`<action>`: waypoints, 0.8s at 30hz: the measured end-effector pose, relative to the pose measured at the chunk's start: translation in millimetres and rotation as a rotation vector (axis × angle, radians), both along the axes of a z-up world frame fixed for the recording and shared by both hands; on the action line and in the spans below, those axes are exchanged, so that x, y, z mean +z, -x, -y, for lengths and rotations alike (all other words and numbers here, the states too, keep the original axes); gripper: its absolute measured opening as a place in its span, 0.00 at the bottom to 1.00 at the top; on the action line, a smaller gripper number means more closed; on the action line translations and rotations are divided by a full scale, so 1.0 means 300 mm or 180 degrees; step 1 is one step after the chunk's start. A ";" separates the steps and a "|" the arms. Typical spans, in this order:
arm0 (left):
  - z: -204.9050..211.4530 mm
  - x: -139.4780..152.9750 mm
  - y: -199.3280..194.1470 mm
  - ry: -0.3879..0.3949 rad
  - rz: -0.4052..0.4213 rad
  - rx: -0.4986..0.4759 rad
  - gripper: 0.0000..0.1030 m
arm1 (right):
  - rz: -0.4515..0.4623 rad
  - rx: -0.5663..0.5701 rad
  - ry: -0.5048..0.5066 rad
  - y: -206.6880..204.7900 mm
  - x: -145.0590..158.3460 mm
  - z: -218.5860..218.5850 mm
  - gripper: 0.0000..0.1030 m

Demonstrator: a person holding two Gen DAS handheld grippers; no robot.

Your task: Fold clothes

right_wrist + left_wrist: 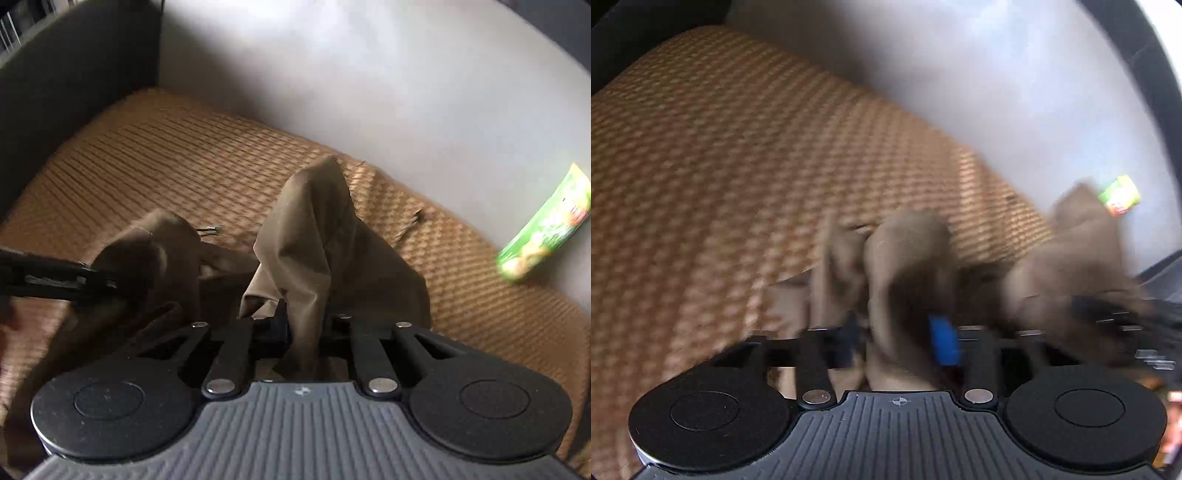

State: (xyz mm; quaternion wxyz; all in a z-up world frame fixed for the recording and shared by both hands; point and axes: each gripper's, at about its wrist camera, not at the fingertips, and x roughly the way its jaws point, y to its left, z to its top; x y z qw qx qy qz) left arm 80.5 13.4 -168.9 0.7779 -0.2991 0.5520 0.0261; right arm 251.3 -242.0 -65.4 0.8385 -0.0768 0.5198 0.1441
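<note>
The brown garment (310,236) is bunched and lifted above a woven mat (177,173), gripped at two places. In the right wrist view the right gripper (306,332) has its jaws closed tight on a fold of the cloth, which rises from between them in a tall peak and drapes down to the right onto the mat. The same view shows the left gripper (99,282) coming in from the left edge, its dark fingers buried in a second hump of the fabric; its jaws look clamped on that hump, though blur softens the detail. In the left wrist view the left gripper (901,332) has cloth wadded between its jaws, with a blue pad (943,339) pressed against the fabric, so the jaws are nearly closed on the garment (908,251). That view is heavily smeared by motion, and the right gripper (1115,314) appears only as a dark shape at the right edge with fabric heaped over it. A green packet (543,229) lies on the pale grey surface (406,92) beyond the mat, well apart from the garment; the right view shows it clearly, the left only as a small bright patch (1119,194). Only the right view shows a dark upright panel (74,62) bordering the mat at the far left.
</note>
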 end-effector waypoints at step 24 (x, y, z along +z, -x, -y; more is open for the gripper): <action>0.244 0.082 -0.233 0.0421 0.0446 -0.1202 0.06 | 0.0241 -0.0472 -0.1283 0.230 0.153 0.219 0.08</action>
